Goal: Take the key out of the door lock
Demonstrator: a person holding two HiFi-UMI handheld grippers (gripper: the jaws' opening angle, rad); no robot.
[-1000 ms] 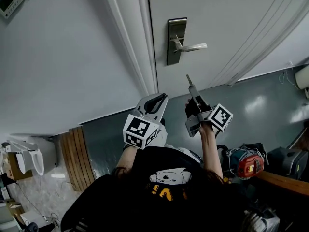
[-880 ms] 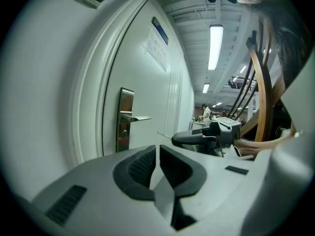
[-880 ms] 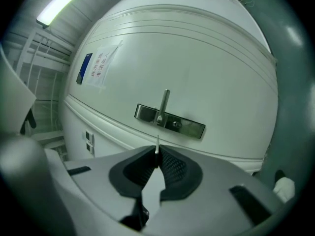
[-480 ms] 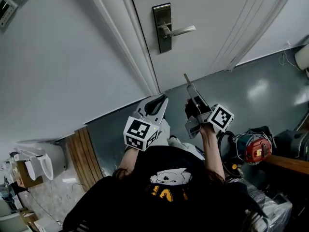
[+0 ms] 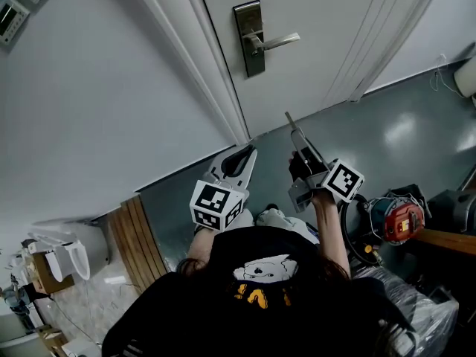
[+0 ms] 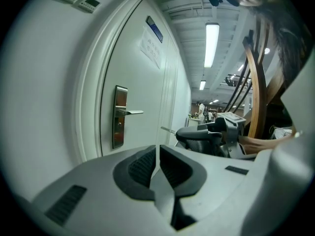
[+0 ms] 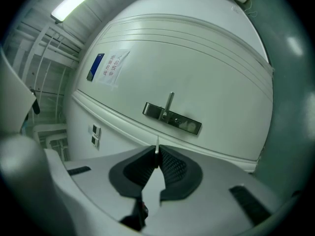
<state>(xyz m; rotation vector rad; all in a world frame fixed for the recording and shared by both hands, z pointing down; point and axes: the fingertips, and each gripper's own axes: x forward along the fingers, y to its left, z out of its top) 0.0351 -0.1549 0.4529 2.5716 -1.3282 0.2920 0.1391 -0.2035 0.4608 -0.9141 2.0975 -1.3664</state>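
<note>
Key [image 7: 157,145] shows only as a thin tip pinched in the right gripper [image 7: 157,156]; the left gripper [image 6: 157,157] is closed and empty.

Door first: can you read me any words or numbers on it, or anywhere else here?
No text here can be read.
Paper notice on the door: printed lines, too blurred to read.
Blue sign beside the notice: too small to read.
Shirt: yellow letters, partly hidden, unreadable.
Left cube and right cube: square patterns only, no words.
</note>
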